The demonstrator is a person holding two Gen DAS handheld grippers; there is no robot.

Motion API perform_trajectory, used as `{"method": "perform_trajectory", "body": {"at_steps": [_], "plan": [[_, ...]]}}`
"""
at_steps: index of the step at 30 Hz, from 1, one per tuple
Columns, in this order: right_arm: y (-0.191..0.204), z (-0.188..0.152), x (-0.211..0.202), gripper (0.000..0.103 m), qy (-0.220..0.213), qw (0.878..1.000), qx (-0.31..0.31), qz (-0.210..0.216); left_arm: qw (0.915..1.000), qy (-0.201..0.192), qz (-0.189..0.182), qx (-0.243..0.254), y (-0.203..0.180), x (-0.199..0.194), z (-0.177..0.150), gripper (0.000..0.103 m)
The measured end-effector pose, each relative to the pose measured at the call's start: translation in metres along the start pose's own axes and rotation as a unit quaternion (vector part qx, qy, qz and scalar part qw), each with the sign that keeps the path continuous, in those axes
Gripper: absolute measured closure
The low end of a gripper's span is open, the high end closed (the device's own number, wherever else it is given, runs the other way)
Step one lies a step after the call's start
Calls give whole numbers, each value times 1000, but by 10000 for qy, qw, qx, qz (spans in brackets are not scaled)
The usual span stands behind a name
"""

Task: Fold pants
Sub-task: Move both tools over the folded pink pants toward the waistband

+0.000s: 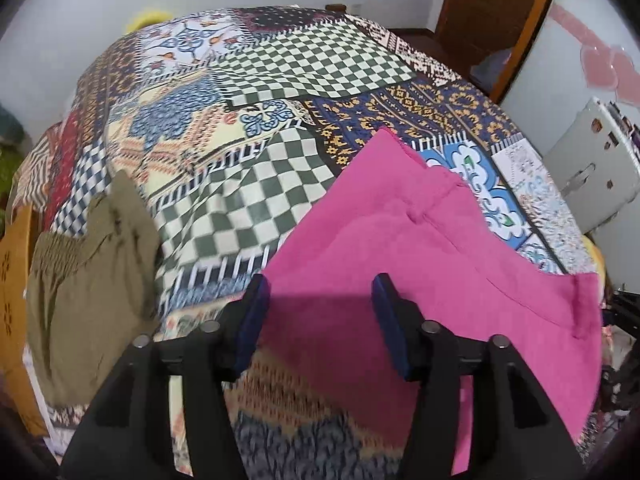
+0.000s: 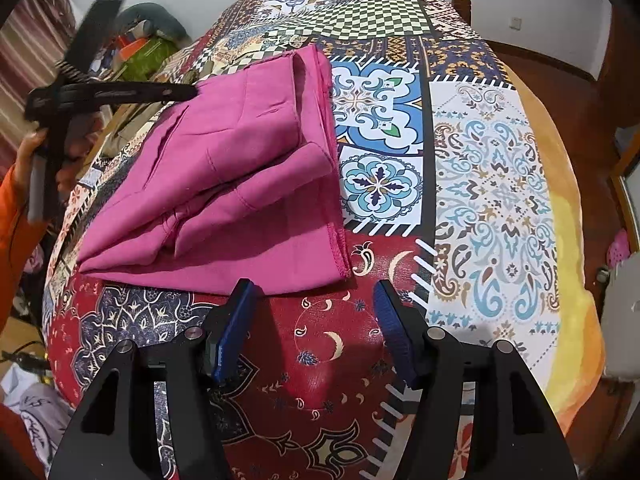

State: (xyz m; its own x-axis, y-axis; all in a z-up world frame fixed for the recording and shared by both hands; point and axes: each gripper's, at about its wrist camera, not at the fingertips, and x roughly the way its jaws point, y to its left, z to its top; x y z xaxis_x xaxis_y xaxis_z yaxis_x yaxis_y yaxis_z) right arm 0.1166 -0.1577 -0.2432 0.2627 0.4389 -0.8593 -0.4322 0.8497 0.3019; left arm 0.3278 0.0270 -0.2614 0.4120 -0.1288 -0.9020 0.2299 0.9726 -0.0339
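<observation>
Pink pants (image 2: 224, 184) lie folded into a thick rectangle on the patchwork bedspread (image 2: 492, 184). My right gripper (image 2: 316, 312) is open over a red patch of the spread, just short of the pants' near hem; its left fingertip (image 2: 244, 296) is at that hem. In the left wrist view the pink pants (image 1: 420, 264) spread out under and beyond my left gripper (image 1: 320, 308), which is open over their edge with neither pad pressing on the cloth. The right wrist view shows the left gripper (image 2: 176, 90) side-on at the pants' far left edge, held by a hand (image 2: 32, 140).
Olive-green pants (image 1: 92, 280) with an elastic waistband lie crumpled on the bed's left side. A brown door (image 1: 492, 12) and a white appliance (image 1: 592, 168) stand beyond the bed on the right. An orange sleeve (image 2: 16, 208) and clutter are at the bed's left edge.
</observation>
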Motion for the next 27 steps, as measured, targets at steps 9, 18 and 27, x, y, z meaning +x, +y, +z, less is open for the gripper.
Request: {"method": "perform_trajectory", "body": {"at_steps": [9, 18, 27], "plan": [[-5, 17, 17, 46, -74, 9999, -24, 87, 9985, 348, -414, -97, 12, 21, -5, 46], [-12, 32, 14, 45, -204, 9993, -12, -308, 9982, 373, -300, -357, 19, -1, -38, 51], [-16, 24, -15, 45, -552, 9978, 94, -357, 9971, 338, -115, -666, 12, -42, -84, 52]]}}
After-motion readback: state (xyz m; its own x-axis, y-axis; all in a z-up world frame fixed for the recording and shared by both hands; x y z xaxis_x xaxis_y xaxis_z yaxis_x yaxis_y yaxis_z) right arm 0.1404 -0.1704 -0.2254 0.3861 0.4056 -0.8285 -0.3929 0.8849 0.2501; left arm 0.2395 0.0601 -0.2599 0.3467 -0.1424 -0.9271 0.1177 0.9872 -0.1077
